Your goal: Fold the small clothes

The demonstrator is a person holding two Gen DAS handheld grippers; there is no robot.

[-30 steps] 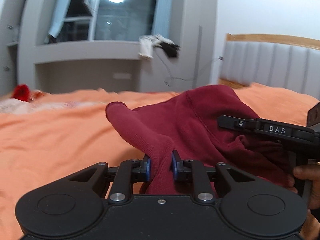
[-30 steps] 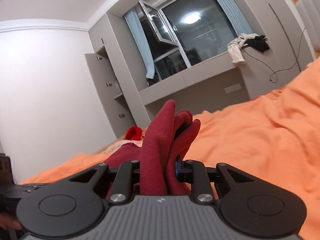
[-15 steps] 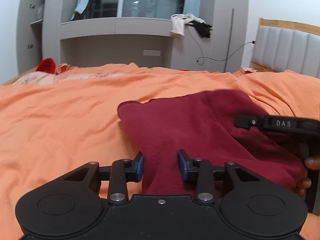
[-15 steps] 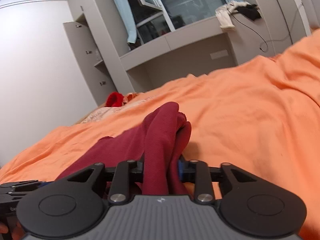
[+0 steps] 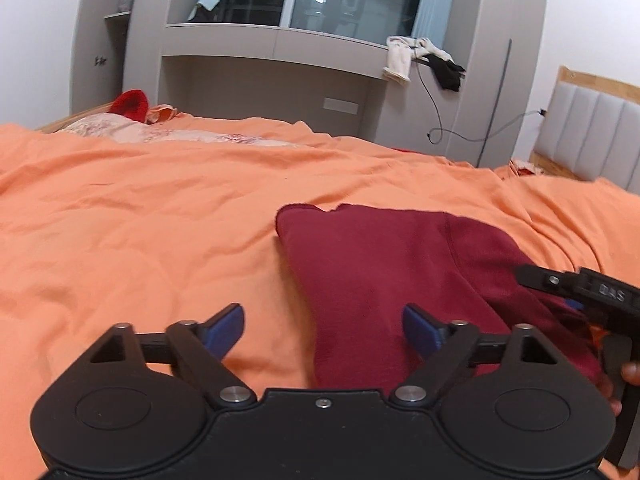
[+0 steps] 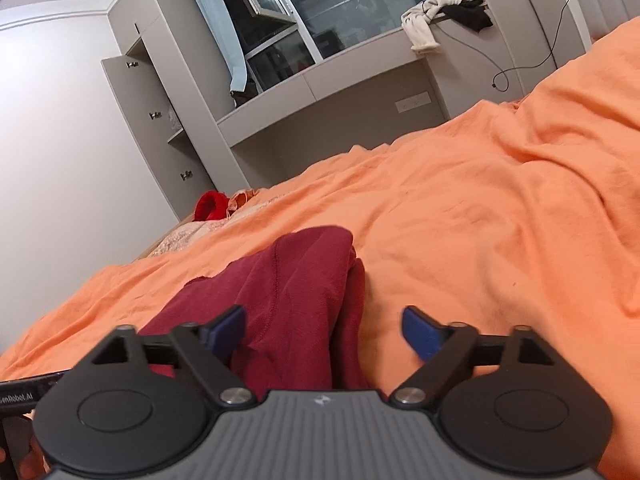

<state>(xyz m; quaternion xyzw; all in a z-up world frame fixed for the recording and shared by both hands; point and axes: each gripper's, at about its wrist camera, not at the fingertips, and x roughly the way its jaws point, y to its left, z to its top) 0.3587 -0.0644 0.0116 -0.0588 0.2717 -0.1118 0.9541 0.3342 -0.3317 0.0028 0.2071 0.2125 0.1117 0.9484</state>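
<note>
- Left wrist view: an orange bedspread (image 5: 160,216) is seen below grey cabinets (image 5: 272,56). The left gripper (image 5: 323,326) is spread wide, nothing clamped; the maroon garment (image 5: 384,272) lies flat between its fingers, reaching to 1 o'clock. The right gripper (image 5: 576,284) is seen at 3 o'clock over the garment's edge.
- Right wrist view: the right gripper (image 6: 323,326) is likewise held wide apart, the garment (image 6: 288,292) lying loose at 11 o'clock. A red item (image 6: 210,206) is seen far off at 10 o'clock.
</note>
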